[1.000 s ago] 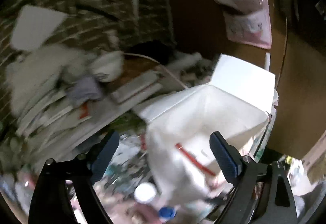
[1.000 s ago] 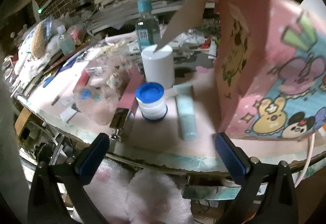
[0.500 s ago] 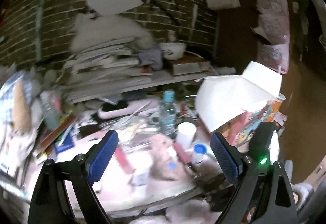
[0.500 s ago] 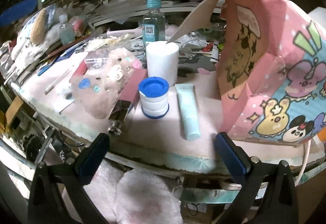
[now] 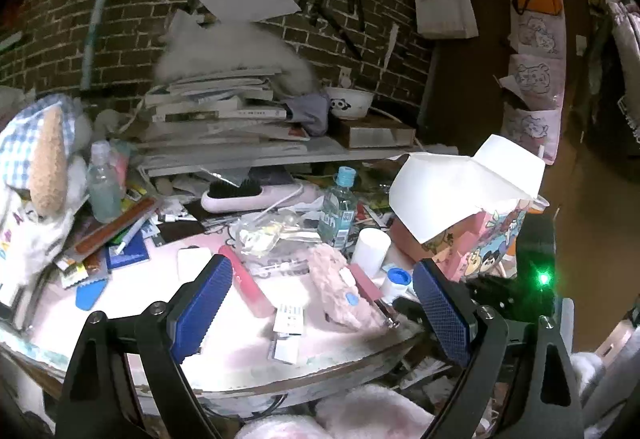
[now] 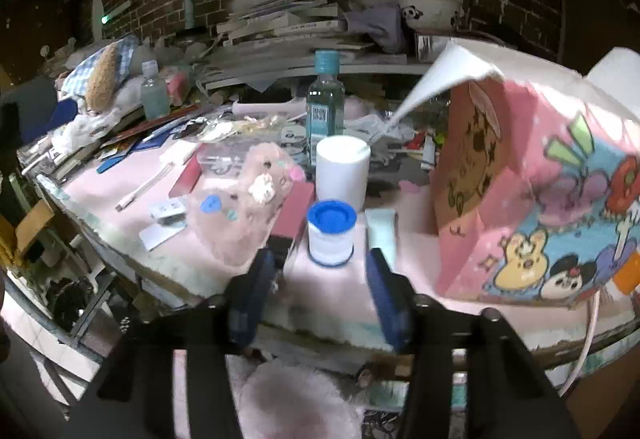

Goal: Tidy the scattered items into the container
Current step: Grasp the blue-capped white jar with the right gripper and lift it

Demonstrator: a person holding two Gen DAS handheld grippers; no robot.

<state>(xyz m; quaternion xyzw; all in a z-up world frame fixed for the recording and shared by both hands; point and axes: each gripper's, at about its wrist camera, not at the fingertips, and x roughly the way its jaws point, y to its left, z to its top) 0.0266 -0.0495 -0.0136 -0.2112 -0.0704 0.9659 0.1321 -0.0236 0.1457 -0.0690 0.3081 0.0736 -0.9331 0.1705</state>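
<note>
The pink cartoon-printed box (image 6: 532, 207), flaps up, stands on the pink table (image 6: 344, 295) at about three o'clock in the right wrist view. At its nine o'clock sit a pale green tube (image 6: 380, 231), a blue-capped jar (image 6: 331, 233), a white cylinder (image 6: 342, 171) and a fluffy pink case (image 6: 244, 207). The right gripper (image 6: 320, 299) has just been closing; its jaws stand partly apart around nothing, the jar just beyond them. The left gripper (image 5: 320, 303) hangs spread wide over the table's near edge, empty.

Left gripper (image 5: 320, 305) with matte black angular arms, silver screws at the joints, blue cross-hatched pads (image 5: 202, 309), right gripper (image 6: 320, 293) of the same black frame, blurred blue pads, green indicator light (image 5: 543, 279) beside the left gripper's right-hand arm
</note>
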